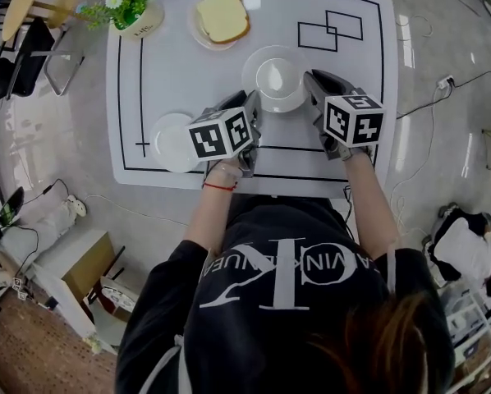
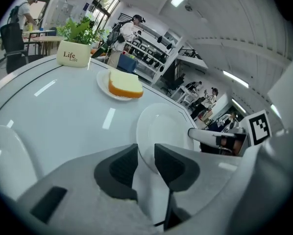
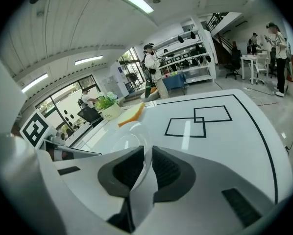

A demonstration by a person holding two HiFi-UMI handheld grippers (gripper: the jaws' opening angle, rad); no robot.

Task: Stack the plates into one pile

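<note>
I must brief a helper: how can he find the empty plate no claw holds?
On the white table, go to the near left corner. The plate lies there, left of the left claw. The middle plate is gripped; the far plate carries bread.

Camera layout
Head view looks steeply down over the table [image 1: 180, 64]; both gripper views look closely along their jaws; all share one plate [image 1: 276, 79].

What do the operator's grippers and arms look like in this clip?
Left gripper and right gripper: grey-white shells with dark ribbed pads, each carrying a white cube of black square markers. Black short-sleeved top with white lettering; thin red bracelet on the left wrist.
</note>
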